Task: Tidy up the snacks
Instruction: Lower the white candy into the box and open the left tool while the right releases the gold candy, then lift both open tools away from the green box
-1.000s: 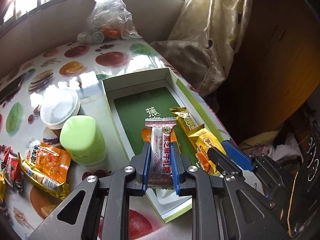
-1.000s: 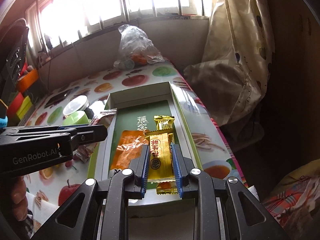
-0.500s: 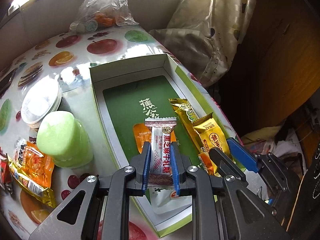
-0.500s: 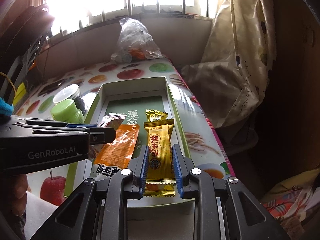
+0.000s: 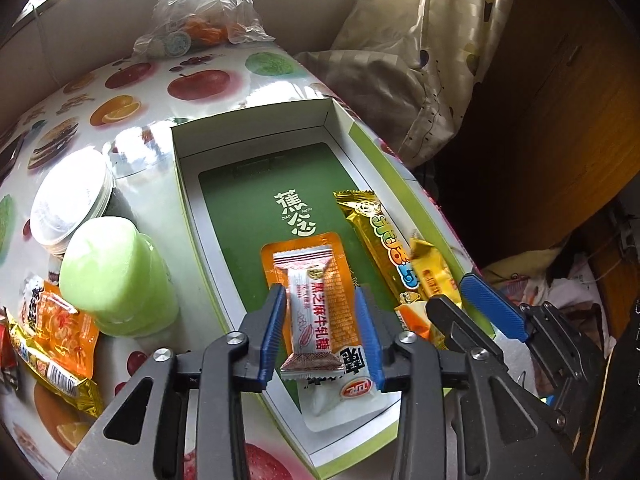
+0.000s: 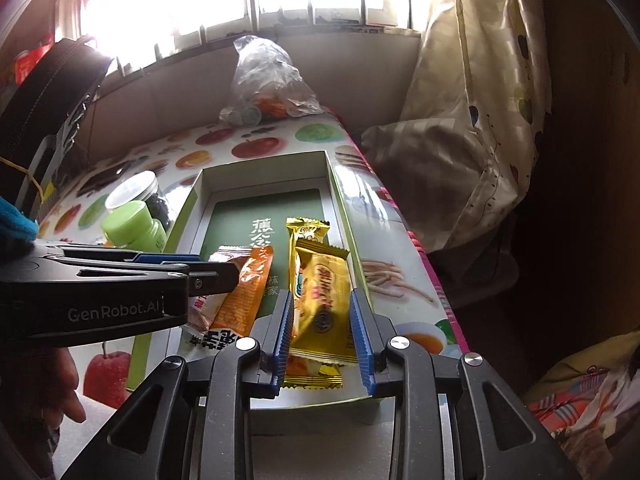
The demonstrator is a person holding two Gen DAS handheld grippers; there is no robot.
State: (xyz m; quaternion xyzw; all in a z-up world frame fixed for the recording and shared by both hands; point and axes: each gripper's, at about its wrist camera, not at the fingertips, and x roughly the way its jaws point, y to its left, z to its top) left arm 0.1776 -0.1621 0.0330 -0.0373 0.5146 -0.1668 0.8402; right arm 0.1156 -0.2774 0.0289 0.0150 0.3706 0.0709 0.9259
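A white box with a green floor [image 5: 256,120] [image 6: 264,160] lies on the fruit-print table. My left gripper [image 5: 322,334] hovers low over its near end, jaws opening. A white-and-red candy bar [image 5: 312,312] lies between the pads with small gaps on both sides, resting on an orange packet [image 5: 340,264] [image 6: 248,292]. My right gripper [image 6: 322,340] is also opening around a yellow bar [image 6: 324,304], which lies loose in the box against a long gold bar [image 5: 376,232] [image 6: 306,228]. Each gripper shows in the other's view: the right gripper [image 5: 480,312] and the left gripper [image 6: 192,272].
Left of the box stand a green-lidded jar [image 5: 108,276] [image 6: 132,220] and a clear-lidded jar [image 5: 68,204]. Loose snack packets [image 5: 60,328] lie at the table's left edge. A plastic bag [image 5: 200,12] sits at the far end. A curtain [image 5: 420,60] hangs beyond the right edge.
Both grippers were shut on their bars and now their jaws have parted, leaving the bars lying in the box. The left gripper came lower over the box.
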